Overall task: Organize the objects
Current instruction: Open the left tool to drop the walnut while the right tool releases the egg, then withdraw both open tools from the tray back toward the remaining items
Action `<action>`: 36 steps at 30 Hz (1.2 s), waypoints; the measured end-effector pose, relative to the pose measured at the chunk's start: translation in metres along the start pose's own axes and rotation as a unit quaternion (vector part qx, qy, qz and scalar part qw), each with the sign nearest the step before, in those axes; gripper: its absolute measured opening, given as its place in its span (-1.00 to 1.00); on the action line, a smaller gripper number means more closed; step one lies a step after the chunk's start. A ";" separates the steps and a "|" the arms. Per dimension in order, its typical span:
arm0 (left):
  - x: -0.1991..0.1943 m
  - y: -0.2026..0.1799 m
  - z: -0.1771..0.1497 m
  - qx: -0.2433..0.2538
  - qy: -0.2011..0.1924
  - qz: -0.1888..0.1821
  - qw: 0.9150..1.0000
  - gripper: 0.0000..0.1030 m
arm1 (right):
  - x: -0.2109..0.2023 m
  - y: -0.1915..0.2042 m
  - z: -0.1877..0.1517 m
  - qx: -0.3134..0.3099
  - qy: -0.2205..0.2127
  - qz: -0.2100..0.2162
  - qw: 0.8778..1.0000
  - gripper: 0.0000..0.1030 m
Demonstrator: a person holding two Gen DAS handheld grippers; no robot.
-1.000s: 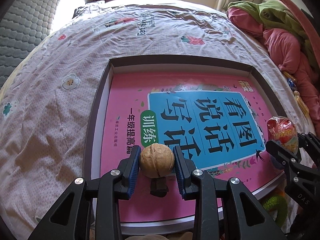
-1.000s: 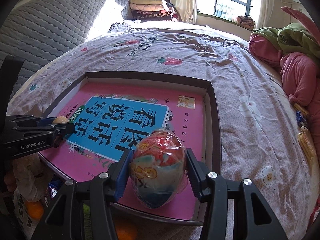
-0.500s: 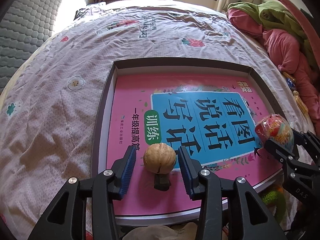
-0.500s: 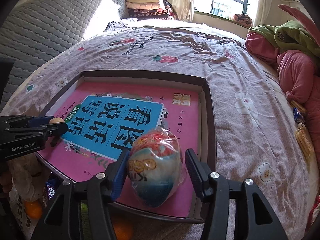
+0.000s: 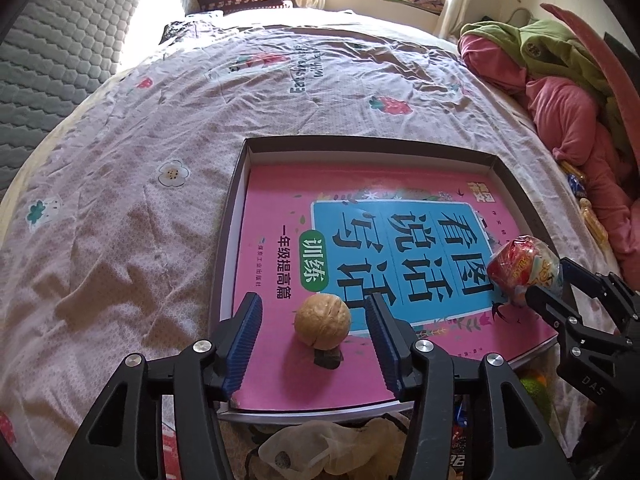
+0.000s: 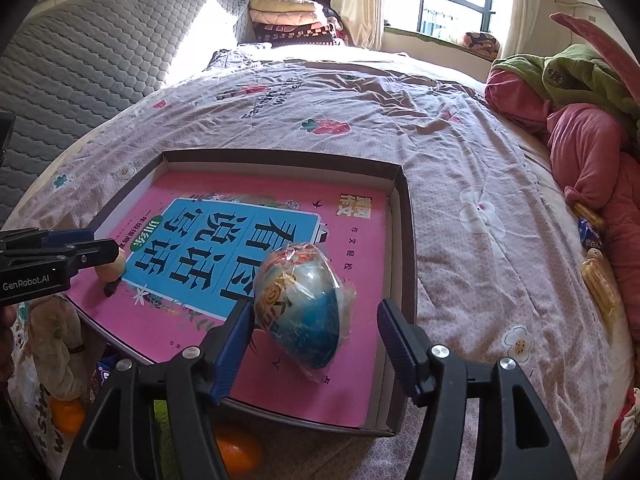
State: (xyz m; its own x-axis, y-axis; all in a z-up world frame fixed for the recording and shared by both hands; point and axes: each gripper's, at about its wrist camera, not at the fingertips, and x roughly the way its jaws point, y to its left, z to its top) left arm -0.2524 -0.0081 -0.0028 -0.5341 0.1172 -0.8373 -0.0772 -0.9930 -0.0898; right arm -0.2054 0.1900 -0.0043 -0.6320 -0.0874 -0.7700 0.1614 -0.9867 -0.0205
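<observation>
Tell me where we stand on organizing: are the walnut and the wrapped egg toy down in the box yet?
Done: the walnut and the wrapped egg toy both rest on the pink book inside the box.
In hand: nothing. The left gripper and right gripper have just been opening, each item loose between its jaws.
Left: oranges and packets below the bed edge, possibly next.

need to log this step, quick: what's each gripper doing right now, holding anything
Left gripper: open, jaws just widened, walnut lies free between them.
Right gripper: open, jaws just widened, wrapped toy egg released on the book.
</observation>
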 end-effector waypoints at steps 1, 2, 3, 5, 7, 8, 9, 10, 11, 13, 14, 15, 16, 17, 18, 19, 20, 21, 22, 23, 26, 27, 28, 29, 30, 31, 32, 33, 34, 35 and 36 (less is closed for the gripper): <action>-0.002 0.000 -0.001 -0.001 -0.002 0.000 1.000 0.12 | -0.002 0.000 0.000 0.000 -0.002 0.000 1.000 0.24; -0.005 0.000 -0.001 -0.003 -0.005 0.000 1.000 0.12 | -0.004 0.000 0.000 0.000 -0.005 0.000 1.000 0.24; -0.007 0.000 -0.002 -0.004 -0.007 0.000 1.000 0.12 | -0.005 0.000 0.000 0.001 -0.007 0.001 1.000 0.24; -0.011 0.001 -0.003 -0.007 -0.011 0.002 1.000 0.13 | -0.008 0.000 0.000 0.000 -0.009 0.001 1.000 0.24; -0.015 0.001 -0.004 -0.009 -0.014 0.002 1.000 0.13 | -0.011 0.001 0.000 -0.001 -0.013 0.002 1.000 0.24; -0.018 0.001 -0.005 -0.011 -0.017 0.002 1.000 0.13 | -0.012 0.001 -0.001 -0.001 -0.015 0.003 1.000 0.24; -0.021 0.001 -0.006 -0.013 -0.019 0.001 1.000 0.13 | -0.014 0.001 0.000 -0.002 -0.017 0.003 1.000 0.24; -0.024 0.001 -0.007 -0.014 -0.021 0.001 1.000 0.14 | -0.016 0.002 0.000 -0.003 -0.021 0.004 1.000 0.25; -0.027 0.001 -0.008 -0.016 -0.025 0.001 1.000 0.14 | -0.019 0.003 0.000 -0.005 -0.024 0.005 1.000 0.25; -0.033 0.001 -0.010 -0.017 -0.029 0.002 0.999 0.15 | -0.024 0.004 0.000 -0.006 -0.031 0.008 0.999 0.25; -0.036 0.001 -0.011 -0.019 -0.031 0.002 0.999 0.15 | -0.027 0.005 0.000 -0.007 -0.035 0.010 0.999 0.25; -0.039 0.000 -0.013 -0.020 -0.033 0.001 0.999 0.15 | -0.030 0.006 0.000 -0.008 -0.039 0.012 0.999 0.25; -0.043 0.000 -0.014 -0.021 -0.036 0.001 0.999 0.15 | -0.032 0.006 0.000 -0.008 -0.043 0.013 0.999 0.25; -0.046 0.000 -0.015 -0.022 -0.038 0.001 0.999 0.16 | -0.035 0.006 0.000 -0.008 -0.046 0.015 0.999 0.26; -0.049 -0.001 -0.016 -0.023 -0.041 0.000 0.999 0.16 | -0.037 0.006 0.000 -0.007 -0.049 0.016 0.999 0.26; -0.053 -0.001 -0.018 -0.024 -0.044 0.000 0.999 0.16 | -0.040 0.006 0.000 -0.007 -0.052 0.017 0.998 0.27; -0.055 -0.002 -0.020 -0.025 -0.046 0.001 0.999 0.16 | -0.042 0.006 0.000 -0.006 -0.054 0.019 0.998 0.28; -0.058 -0.002 -0.021 -0.026 -0.049 0.001 0.998 0.16 | -0.044 0.006 0.000 -0.006 -0.056 0.020 0.998 0.28; -0.062 -0.002 -0.023 -0.027 -0.052 0.000 0.998 0.16 | -0.046 0.006 0.000 -0.007 -0.058 0.020 0.998 0.28; -0.064 -0.002 -0.024 -0.029 -0.054 -0.001 0.998 0.16 | -0.048 0.006 0.000 -0.007 -0.060 0.021 0.998 0.28; -0.072 -0.003 -0.029 -0.031 -0.060 -0.003 0.998 0.16 | -0.054 0.007 -0.001 -0.008 -0.068 0.025 0.997 0.28; -0.075 -0.004 -0.031 -0.030 -0.061 -0.002 0.998 0.16 | -0.057 0.007 -0.001 -0.009 -0.070 0.026 0.997 0.28; -0.077 -0.004 -0.032 -0.030 -0.063 -0.001 0.998 0.16 | -0.058 0.008 -0.001 -0.011 -0.072 0.026 0.997 0.28; -0.079 -0.004 -0.033 -0.030 -0.065 -0.001 0.997 0.16 | -0.060 0.009 -0.001 -0.012 -0.074 0.027 0.997 0.28; -0.082 -0.004 -0.035 -0.029 -0.067 0.000 0.997 0.16 | -0.062 0.010 -0.001 -0.014 -0.075 0.028 0.997 0.28; -0.085 -0.004 -0.036 -0.029 -0.070 0.001 0.997 0.16 | -0.063 0.011 -0.001 -0.015 -0.076 0.029 0.997 0.28; -0.087 -0.004 -0.037 -0.030 -0.072 0.001 0.997 0.16 | -0.064 0.011 -0.002 -0.016 -0.078 0.030 0.996 0.28; -0.090 -0.004 -0.039 -0.029 -0.074 0.001 0.997 0.16 | -0.066 0.012 -0.002 -0.017 -0.079 0.030 0.996 0.28; -0.092 -0.004 -0.041 -0.028 -0.076 0.003 0.997 0.16 | -0.067 0.012 -0.003 -0.018 -0.081 0.031 0.996 0.28; -0.094 -0.004 -0.042 -0.029 -0.078 0.004 0.996 0.16 | -0.069 0.012 -0.003 -0.018 -0.082 0.033 0.996 0.28; -0.097 -0.004 -0.044 -0.029 -0.081 0.005 0.996 0.17 | -0.071 0.013 -0.003 -0.019 -0.084 0.034 0.996 0.28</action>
State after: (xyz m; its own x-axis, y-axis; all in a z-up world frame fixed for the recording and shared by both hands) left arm -0.1636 -0.0161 0.0550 -0.6634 0.1034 -0.7411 -0.0242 -0.9929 -0.1168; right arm -0.1562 0.1841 0.0478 -0.7359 -0.1781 -0.6533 0.2341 -0.9722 0.0014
